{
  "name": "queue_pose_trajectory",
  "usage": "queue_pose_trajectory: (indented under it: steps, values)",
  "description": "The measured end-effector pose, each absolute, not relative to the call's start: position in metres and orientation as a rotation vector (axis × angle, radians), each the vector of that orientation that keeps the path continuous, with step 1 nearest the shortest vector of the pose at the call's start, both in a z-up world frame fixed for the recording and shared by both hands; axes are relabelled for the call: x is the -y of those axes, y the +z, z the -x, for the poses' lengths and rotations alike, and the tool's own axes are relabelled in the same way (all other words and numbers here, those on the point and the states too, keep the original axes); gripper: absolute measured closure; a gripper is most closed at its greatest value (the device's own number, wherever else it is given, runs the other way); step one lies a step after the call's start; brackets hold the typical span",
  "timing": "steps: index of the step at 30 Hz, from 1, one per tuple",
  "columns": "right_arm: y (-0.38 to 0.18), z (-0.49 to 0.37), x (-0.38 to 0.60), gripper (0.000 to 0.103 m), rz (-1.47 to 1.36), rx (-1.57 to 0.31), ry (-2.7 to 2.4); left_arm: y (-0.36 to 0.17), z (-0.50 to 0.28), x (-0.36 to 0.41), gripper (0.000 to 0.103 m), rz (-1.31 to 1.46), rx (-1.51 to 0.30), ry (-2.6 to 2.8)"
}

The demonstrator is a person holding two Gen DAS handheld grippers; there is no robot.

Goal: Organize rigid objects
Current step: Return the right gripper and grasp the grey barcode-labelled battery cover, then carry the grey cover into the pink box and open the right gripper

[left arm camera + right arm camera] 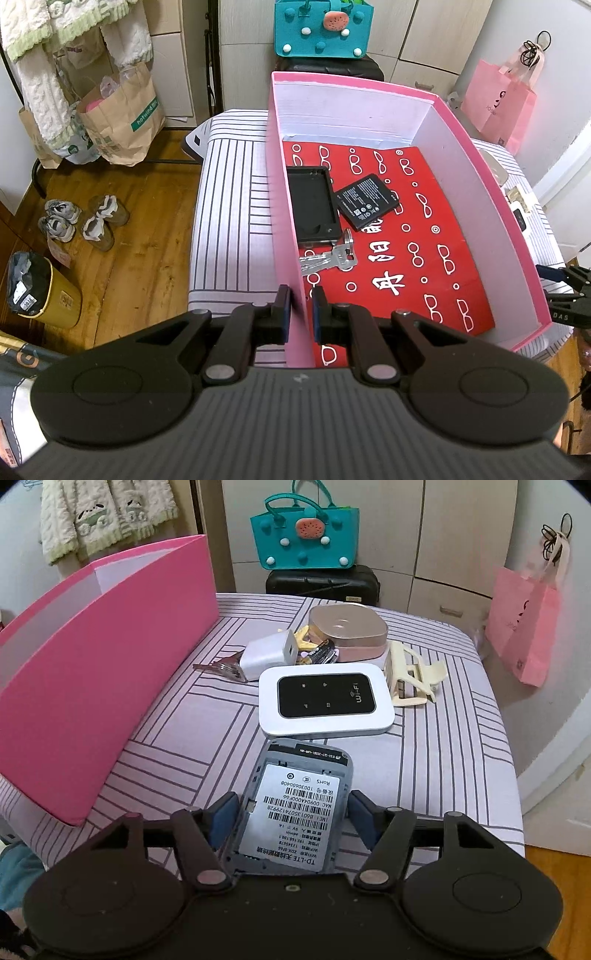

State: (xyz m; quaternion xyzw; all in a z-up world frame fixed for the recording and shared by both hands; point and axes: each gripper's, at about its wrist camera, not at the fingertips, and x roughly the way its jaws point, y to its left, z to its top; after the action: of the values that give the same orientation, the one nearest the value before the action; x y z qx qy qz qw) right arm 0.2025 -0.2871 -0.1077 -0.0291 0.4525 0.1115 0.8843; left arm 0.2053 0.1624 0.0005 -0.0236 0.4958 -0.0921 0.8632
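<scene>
Black fingers of the left gripper (301, 308) pinch the pink box (284, 206) by its near wall. Inside lie a battery (367, 201), keys (328, 258) and a black tray (313, 208). Right gripper (290, 819): jaws apart around a grey router (291, 808) on the striped table (443, 768), not squeezing it.
</scene>
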Motion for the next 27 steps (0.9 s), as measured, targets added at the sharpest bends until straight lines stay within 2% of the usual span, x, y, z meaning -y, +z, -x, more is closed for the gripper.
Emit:
queue_pose_trajectory:
  steps: [3,8,19,27]
  values:
    - [-0.107,-0.203,0.287,0.032,0.055,-0.948,0.226,0.001,-0.205,-0.163,0.093,0.044,-1.037,-0.191]
    - [-0.105,-0.201,0.287,0.037,0.062,-0.945,0.239,0.001,-0.204,-0.164,0.093,0.047,-1.037,-0.192]
    - [-0.087,-0.191,0.287,0.038,0.045,-0.923,0.284,0.003,-0.203,-0.165,0.093,0.047,-1.035,-0.197]
    - [-0.028,-0.19,0.276,0.037,0.087,-0.809,0.402,0.006,-0.203,-0.169,0.093,0.067,-1.036,-0.198]
